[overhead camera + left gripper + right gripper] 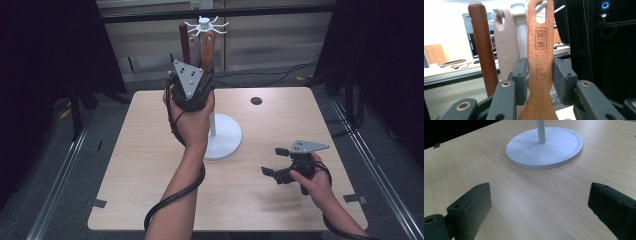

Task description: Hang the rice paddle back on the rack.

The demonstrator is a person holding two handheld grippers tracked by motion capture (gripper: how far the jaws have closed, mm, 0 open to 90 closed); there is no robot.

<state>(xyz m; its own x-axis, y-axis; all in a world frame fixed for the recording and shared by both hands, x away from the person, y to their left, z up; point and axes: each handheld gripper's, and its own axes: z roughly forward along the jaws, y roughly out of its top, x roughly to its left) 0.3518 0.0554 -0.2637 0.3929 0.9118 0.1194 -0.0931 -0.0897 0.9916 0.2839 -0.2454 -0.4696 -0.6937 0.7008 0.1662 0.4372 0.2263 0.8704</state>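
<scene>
Nearest the lens, the left gripper (540,82) clamps its pads on the flat neck of the wooden spatula (540,55), which hangs by its handle slot from a hook of the white rack (205,24); gripping low probably steadies it for lifting off. Farther right, the right gripper (277,162) waits with jaws apart above the table (150,165), near the rack's base (544,147).

Beige utensil handle (506,47): raised "SUPOR", reading lengthwise along the handle. Wooden spatula handle (540,50): burned-in square stamp with a building-like emblem, "SINCE" and a year under it, looks like 1983 but too small to be sure. Lower on the same handle, a round mark with "Ag". No readable text elsewhere.
</scene>
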